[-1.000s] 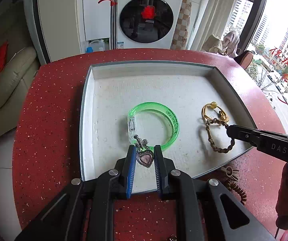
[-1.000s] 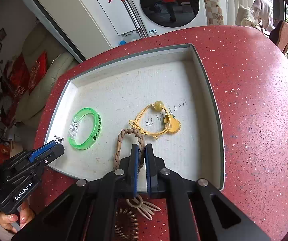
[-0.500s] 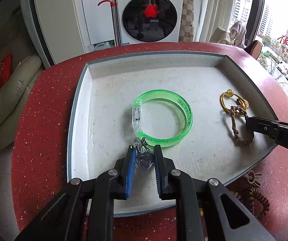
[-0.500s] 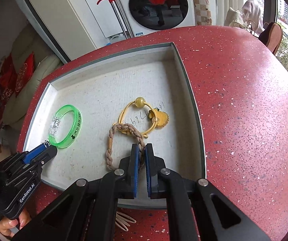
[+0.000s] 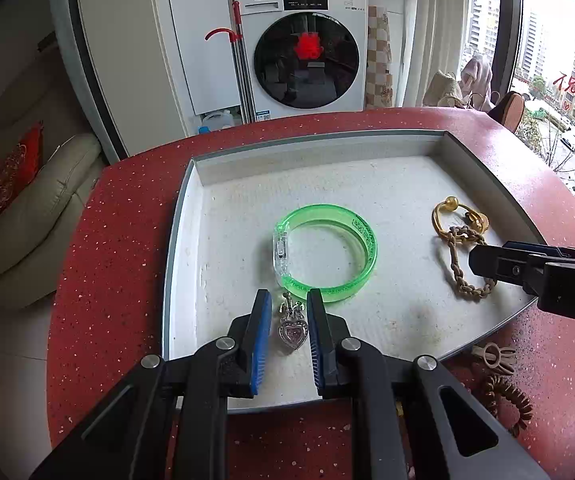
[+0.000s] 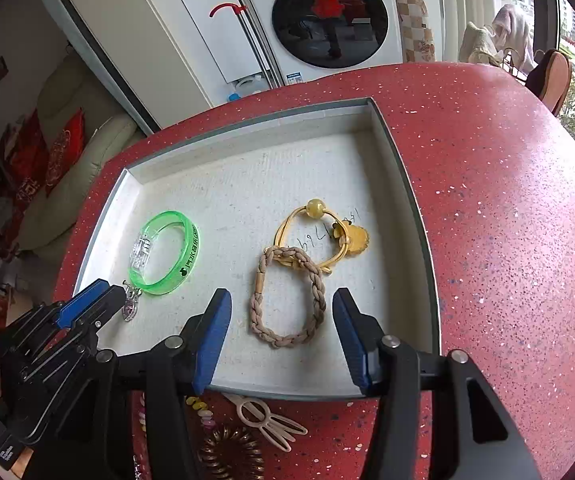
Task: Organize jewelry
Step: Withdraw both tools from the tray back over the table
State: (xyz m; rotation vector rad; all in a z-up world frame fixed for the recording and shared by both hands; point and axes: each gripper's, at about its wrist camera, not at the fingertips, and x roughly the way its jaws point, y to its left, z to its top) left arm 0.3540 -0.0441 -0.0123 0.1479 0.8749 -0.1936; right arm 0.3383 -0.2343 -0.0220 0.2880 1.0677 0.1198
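A grey tray [image 5: 183, 208] [image 6: 411, 184] sits on the red table. In it lie a green bangle [image 5: 327, 254] [image 6: 165, 258], a yellow cord bracelet with a bead [image 5: 457, 216] [image 6: 323, 236], a braided tan bracelet [image 5: 465, 270] [image 6: 287, 300] and a silver heart pendant [image 5: 293, 330] [image 6: 130, 306]. My left gripper [image 5: 287, 308] [image 6: 109, 292] is open, its jaws a little apart on either side of the pendant, which lies on the tray floor. My right gripper [image 6: 281, 304] [image 5: 483, 258] is open wide around the braided bracelet, which lies flat.
On the table in front of the tray lie a beige hair clip [image 6: 267, 420] [image 5: 493, 356], a brown spiral hair tie [image 6: 231, 454] [image 5: 507, 398] and a beaded string [image 6: 201, 410]. A washing machine [image 5: 307, 48] and a sofa [image 5: 35, 208] stand beyond the table.
Both grippers have opened. The left let go of the heart pendant and the right let go of the braided bracelet; both pieces now lie on the tray floor.
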